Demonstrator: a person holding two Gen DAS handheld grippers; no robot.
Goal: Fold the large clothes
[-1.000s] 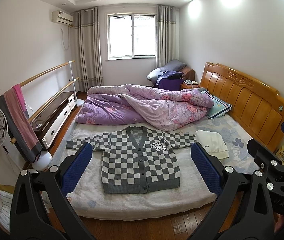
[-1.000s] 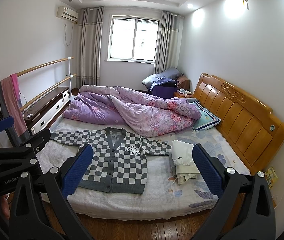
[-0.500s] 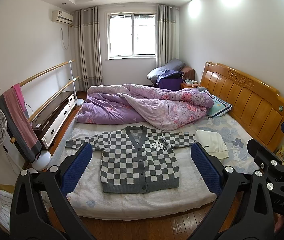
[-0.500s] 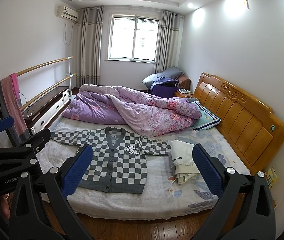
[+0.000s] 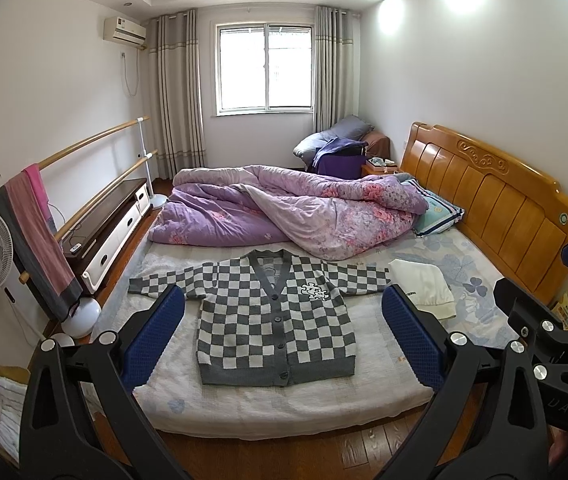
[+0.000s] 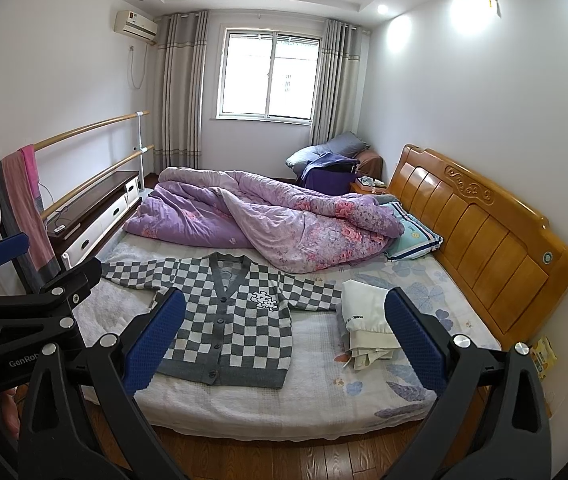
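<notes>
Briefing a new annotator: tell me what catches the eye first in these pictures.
The grey-and-white checkered cardigan lies spread flat, sleeves out, on the near part of the bed. Behind it sits a rumpled purple floral quilt; a folded white garment rests beside the cardigan toward the wooden headboard.

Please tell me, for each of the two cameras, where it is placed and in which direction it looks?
Left wrist: sits on the left gripper, off the bed's near edge, facing the checkered cardigan; own open jaws frame it, the right gripper shows at right.
Right wrist: sits on the right gripper, facing the same way; the left gripper shows at left.
Shared: cardigan, folded white garment, purple quilt, headboard.
</notes>
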